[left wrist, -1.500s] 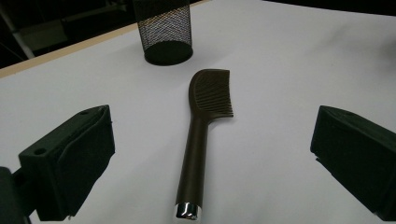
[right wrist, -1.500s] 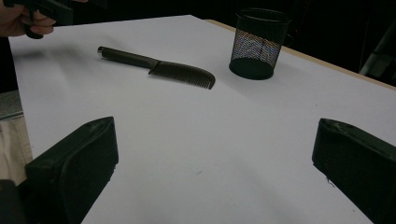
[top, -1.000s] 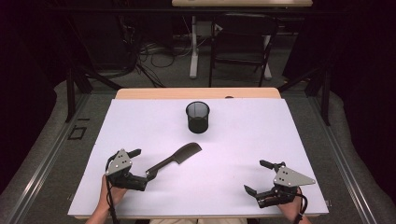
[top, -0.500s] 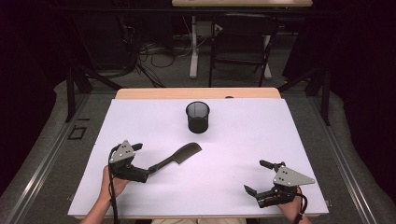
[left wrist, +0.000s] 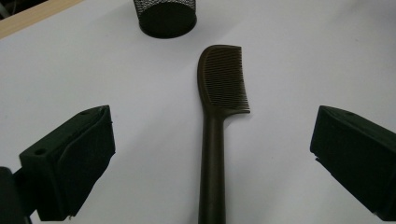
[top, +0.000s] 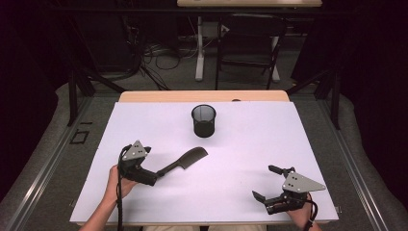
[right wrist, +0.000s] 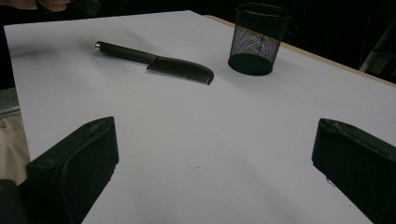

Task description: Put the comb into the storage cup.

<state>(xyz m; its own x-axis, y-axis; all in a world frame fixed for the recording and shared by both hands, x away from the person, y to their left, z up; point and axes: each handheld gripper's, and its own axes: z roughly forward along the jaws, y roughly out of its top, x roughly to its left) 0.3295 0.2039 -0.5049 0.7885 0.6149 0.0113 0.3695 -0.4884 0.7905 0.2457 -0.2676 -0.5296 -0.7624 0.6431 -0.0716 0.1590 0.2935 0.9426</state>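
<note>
A dark brown comb [top: 185, 161] lies flat on the white table sheet [top: 250, 144], its teeth end pointing toward a black mesh cup [top: 204, 120] that stands upright farther back. My left gripper [top: 148, 165] is open at the comb's handle end. In the left gripper view the comb [left wrist: 219, 93] runs up between the two wide-apart jaws without touching either, with the mesh cup [left wrist: 164, 14] beyond it. My right gripper [top: 263, 182] stands open near the front right, nothing between its fingers. Its own view shows the comb [right wrist: 154, 60] and the cup [right wrist: 257, 39] far ahead.
A strip of bare wooden tabletop [top: 202, 96] shows behind the sheet. Beyond the table are a dark floor, cables and a chair frame [top: 245, 53]. The person's hands [top: 115, 185] hold the grippers at the front edge.
My left gripper has moved forward and a little right, so the comb's handle now lies between its open jaws. The comb, cup and right gripper have stayed put.
</note>
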